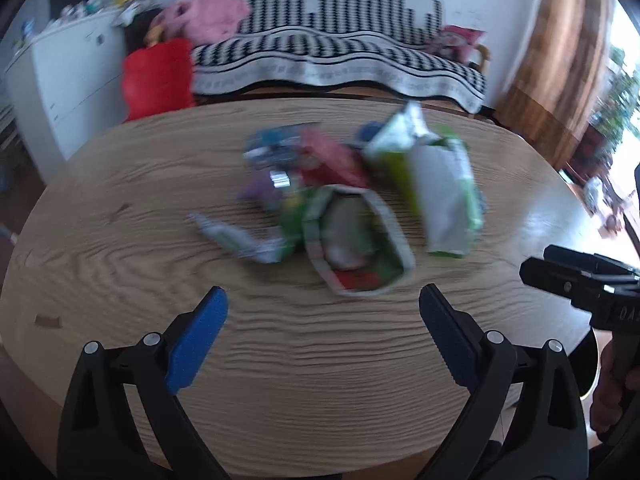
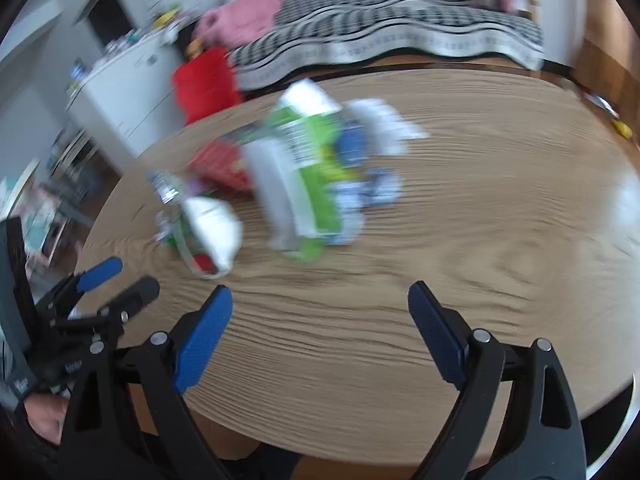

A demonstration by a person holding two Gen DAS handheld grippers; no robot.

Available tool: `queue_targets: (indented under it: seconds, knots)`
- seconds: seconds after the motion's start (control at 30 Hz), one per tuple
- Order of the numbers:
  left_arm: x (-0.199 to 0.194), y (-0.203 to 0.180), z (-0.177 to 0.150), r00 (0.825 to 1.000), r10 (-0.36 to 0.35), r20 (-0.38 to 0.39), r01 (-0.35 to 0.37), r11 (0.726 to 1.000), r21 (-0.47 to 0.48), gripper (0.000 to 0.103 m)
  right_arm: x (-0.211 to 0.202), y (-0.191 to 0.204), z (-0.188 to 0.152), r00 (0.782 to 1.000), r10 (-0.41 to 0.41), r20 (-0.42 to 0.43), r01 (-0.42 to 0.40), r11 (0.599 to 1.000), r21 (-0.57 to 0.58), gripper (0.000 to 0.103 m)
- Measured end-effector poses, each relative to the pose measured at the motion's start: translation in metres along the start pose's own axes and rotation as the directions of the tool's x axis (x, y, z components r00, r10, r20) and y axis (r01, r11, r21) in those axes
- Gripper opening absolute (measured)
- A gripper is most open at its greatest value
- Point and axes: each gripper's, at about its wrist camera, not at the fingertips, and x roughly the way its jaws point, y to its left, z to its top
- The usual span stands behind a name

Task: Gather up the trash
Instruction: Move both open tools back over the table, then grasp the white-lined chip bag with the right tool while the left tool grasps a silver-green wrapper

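A pile of trash lies in the middle of the oval wooden table [image 1: 120, 264]: a green and white snack bag [image 1: 444, 196], an open green bag with a white rim [image 1: 356, 240], a red wrapper [image 1: 332, 158], a blue wrapper [image 1: 272, 146] and a small white tube [image 1: 232, 236]. The pile also shows in the right wrist view, with the green and white bag [image 2: 304, 176] and white paper [image 2: 380, 124]. My left gripper [image 1: 322, 320] is open and empty just short of the open bag. My right gripper [image 2: 320, 320] is open and empty, a little short of the pile.
A sofa with a black and white patterned cover [image 1: 340, 40] stands behind the table, with a pink bag [image 1: 208, 18] on it. A red cushion [image 1: 158, 78] and a white cabinet [image 1: 64, 80] are at the back left. The other gripper shows at each view's edge.
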Motion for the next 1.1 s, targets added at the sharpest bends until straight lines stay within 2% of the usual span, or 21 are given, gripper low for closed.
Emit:
queue_targets:
  seconds: [0.17,0.27,0.43,0.63,0.67,0.7,0.77,1.1]
  knots:
    - [-0.002,0.054,0.0,1.0,-0.017,-0.023,0.014,0.993,-0.114,0.094,0.041,0.045,0.009,0.999,0.035,-0.041,-0.037,0.997,-0.07,0.087]
    - [-0.002,0.069,0.001,1.0,-0.008,-0.022,0.005,0.99,-0.138,0.094,0.063,0.065,0.013,0.999,0.017,-0.052,-0.023,0.993,-0.112,0.087]
    - [0.011,0.094,0.006,0.999,-0.01,-0.043,0.001,0.978,-0.207,0.094,0.087,0.075,0.022,0.999,-0.018,-0.043,0.011,0.99,-0.138,0.083]
    - [0.036,0.101,0.02,0.998,-0.004,-0.067,-0.014,0.964,-0.266,0.094,0.107,0.078,0.029,0.999,-0.004,-0.046,-0.002,0.99,-0.139,0.071]
    - [0.04,0.101,0.022,0.997,-0.001,-0.071,-0.018,0.963,-0.27,0.094,0.109,0.078,0.028,0.999,0.0,-0.051,-0.008,0.99,-0.14,0.064]
    - [0.046,0.1,0.025,0.997,0.002,-0.078,-0.024,0.961,-0.277,0.094,0.112,0.079,0.027,0.998,0.005,-0.063,-0.014,0.99,-0.141,0.046]
    - [0.055,0.101,0.029,0.996,0.007,-0.089,-0.033,0.955,-0.294,0.094,0.111,0.081,0.025,0.997,0.0,-0.072,-0.011,0.988,-0.152,0.035]
    - [0.096,0.101,0.043,0.983,0.086,-0.163,-0.138,0.929,-0.344,0.093,0.07,0.073,0.02,1.0,0.019,-0.023,-0.023,0.982,-0.19,0.034]
